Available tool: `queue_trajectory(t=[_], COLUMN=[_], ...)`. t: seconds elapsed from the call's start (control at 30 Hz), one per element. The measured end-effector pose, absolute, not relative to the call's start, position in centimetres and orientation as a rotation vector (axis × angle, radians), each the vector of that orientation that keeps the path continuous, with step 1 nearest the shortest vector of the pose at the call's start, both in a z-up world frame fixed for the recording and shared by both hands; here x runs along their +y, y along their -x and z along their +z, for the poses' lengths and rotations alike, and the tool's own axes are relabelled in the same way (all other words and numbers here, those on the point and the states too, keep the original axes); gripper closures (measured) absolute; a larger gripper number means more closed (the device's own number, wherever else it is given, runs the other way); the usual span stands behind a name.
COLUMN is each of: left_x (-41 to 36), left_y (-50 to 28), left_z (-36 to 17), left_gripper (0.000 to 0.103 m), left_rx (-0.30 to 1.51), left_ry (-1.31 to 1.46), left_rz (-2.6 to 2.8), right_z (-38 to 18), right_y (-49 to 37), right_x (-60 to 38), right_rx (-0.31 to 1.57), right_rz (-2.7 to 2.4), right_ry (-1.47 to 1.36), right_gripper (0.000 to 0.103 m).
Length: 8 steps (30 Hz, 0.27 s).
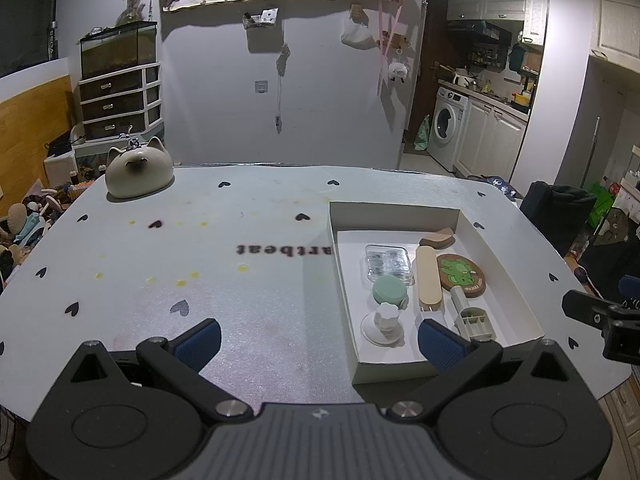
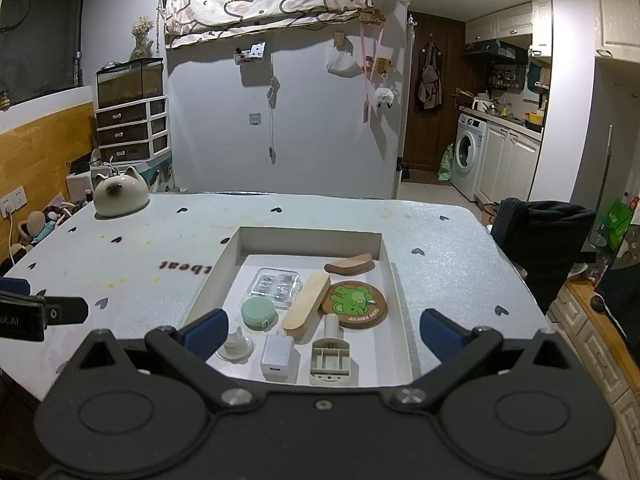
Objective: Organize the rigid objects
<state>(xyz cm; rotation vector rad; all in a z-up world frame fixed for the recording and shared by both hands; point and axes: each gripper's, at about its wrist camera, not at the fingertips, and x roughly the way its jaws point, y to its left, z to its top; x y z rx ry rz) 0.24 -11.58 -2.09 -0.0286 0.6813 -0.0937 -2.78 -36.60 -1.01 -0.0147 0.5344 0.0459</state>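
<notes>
Both grippers, the left gripper [image 1: 318, 342] and the right gripper [image 2: 322, 332], hang wide open and empty before the white box [image 2: 390, 264], where the frog coaster [image 2: 355, 304], wooden stick [image 2: 306, 306] and probably a charger [image 2: 277, 357] lie together, seemingly already organized, on the table [image 1: 200, 280].

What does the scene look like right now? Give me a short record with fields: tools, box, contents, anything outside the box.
left tool: open, holding nothing, over the table left of the box
right tool: open, holding nothing, over the near end of the box
box: white, shallow, open top, on the table
contents: round frog coaster, wooden stick, green round case, clear plastic case, white charger, wooden wedge
outside box: cat-shaped pot at the far left corner
</notes>
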Motion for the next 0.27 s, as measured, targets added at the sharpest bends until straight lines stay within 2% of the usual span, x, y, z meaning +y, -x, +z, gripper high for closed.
queue_trajectory(t=[0.27], left_x=[-11.67], left_y=[-0.25], left_z=[-2.16], left_gripper=[0.0], left_rx=[0.682], left_ry=[0.028], left_rz=[-0.096], right_z=[-1.0], right_y=[2.73], right_x=[-36.6], right_rx=[0.536], right_rz=[0.046], right_ry=[0.014], right_gripper=[0.0])
